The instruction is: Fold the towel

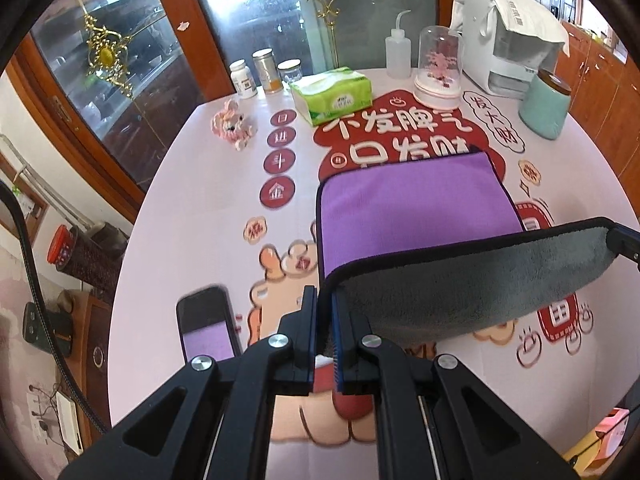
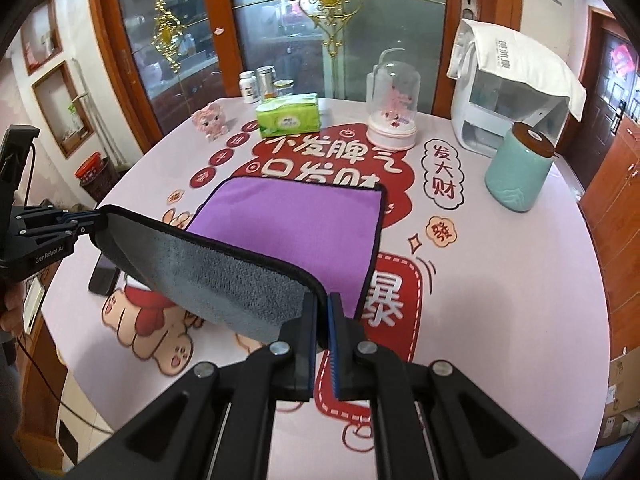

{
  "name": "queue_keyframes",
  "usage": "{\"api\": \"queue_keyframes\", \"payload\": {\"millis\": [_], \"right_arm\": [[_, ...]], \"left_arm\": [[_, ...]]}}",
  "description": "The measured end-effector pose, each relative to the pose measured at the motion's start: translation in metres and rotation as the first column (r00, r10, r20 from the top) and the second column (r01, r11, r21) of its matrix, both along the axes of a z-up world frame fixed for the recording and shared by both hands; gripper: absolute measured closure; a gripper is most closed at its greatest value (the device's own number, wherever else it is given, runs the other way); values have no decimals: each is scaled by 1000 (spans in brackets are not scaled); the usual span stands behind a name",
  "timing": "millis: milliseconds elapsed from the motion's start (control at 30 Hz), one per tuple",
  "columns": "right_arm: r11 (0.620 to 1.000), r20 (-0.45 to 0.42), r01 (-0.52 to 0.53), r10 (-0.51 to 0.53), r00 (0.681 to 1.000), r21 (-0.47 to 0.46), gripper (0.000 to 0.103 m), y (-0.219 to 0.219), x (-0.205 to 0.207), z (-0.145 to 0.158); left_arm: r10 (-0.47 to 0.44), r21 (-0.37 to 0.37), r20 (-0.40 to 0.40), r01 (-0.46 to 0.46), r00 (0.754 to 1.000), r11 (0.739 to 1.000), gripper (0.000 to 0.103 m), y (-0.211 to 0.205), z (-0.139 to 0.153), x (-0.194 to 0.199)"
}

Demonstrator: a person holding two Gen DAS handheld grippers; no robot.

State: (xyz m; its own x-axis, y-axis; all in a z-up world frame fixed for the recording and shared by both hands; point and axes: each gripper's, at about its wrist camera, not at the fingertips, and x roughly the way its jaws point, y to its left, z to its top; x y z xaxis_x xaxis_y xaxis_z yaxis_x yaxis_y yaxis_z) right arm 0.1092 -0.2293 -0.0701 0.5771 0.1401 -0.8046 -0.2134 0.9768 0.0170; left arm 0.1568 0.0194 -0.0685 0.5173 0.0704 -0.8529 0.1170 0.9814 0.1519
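A towel, purple [image 1: 412, 208] on one face and grey on the other, with a black hem, lies partly on the round table. Its near edge is lifted, grey underside [image 1: 472, 276] up. My left gripper [image 1: 325, 300] is shut on the near left corner. My right gripper [image 2: 322, 304] is shut on the near right corner; the purple face [image 2: 296, 224] lies flat beyond it. The right gripper shows in the left wrist view [image 1: 624, 240] at the right edge, the left gripper in the right wrist view [image 2: 86, 222] at the left.
A phone [image 1: 208, 324] lies on the table left of the towel. At the far side stand a green tissue pack [image 1: 332, 94], a glass dome ornament [image 1: 438, 66], a teal jar [image 1: 544, 104], a white appliance [image 1: 504, 36], bottles [image 1: 264, 70] and a pink toy [image 1: 234, 124].
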Motion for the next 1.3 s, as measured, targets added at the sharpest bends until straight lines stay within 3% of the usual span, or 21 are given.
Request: {"api": "queue_keyframes", "payload": {"millis": [367,700,1300], "right_arm": [[995,15,101,-101,995,-4,98,-2,78,-1],[987,-13,155,-155,988,-40,98,6,144,-32],[973,-101,216,-223,969,-81,98,-1,200,-95]], "left_arm": [[-7,-12,12,7,1000,1000,98,-3,-13,85],[17,-25,-36,-17,999,1000,98,0,-58,150],[40,-28,-99,-43,994,999,98,-13,-115,200]]}}
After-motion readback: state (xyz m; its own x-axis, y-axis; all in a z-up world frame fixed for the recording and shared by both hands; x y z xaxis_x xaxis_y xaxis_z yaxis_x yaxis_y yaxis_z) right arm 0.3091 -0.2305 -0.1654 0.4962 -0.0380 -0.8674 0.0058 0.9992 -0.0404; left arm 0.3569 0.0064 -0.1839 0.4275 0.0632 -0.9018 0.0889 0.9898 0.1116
